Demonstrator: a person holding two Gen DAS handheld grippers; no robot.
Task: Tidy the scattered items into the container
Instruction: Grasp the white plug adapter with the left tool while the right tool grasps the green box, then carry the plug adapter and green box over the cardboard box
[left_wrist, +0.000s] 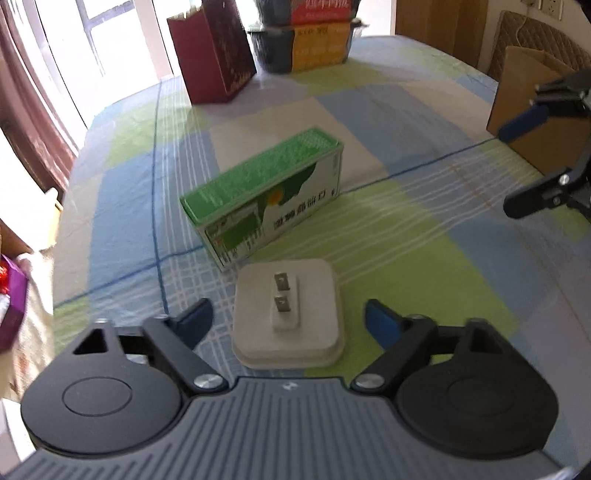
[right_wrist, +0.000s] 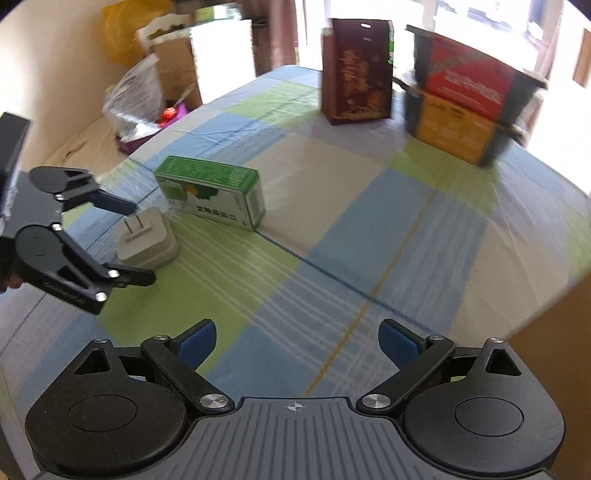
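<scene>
Left claw (left_wrist: 288, 319) gapes wide, its blue-padded fingers (left_wrist: 195, 319) flanking the white square plug adapter (left_wrist: 288, 325) without touching it. That adapter lies prongs-up on the checked blue-and-green cloth of the counter (left_wrist: 406, 240), just in front of the green-and-white cardboard carton (left_wrist: 266, 195). Right claw (right_wrist: 295, 345) is also spread wide and empty, well to the adapter's right. Only the left wrist view shows the brown cardboard box (left_wrist: 517, 122), partly hidden behind that claw. Only the right wrist view shows the left claw from outside, plus what may be a crumpled plastic bag (right_wrist: 135, 99), blurred, beyond the adapter.
</scene>
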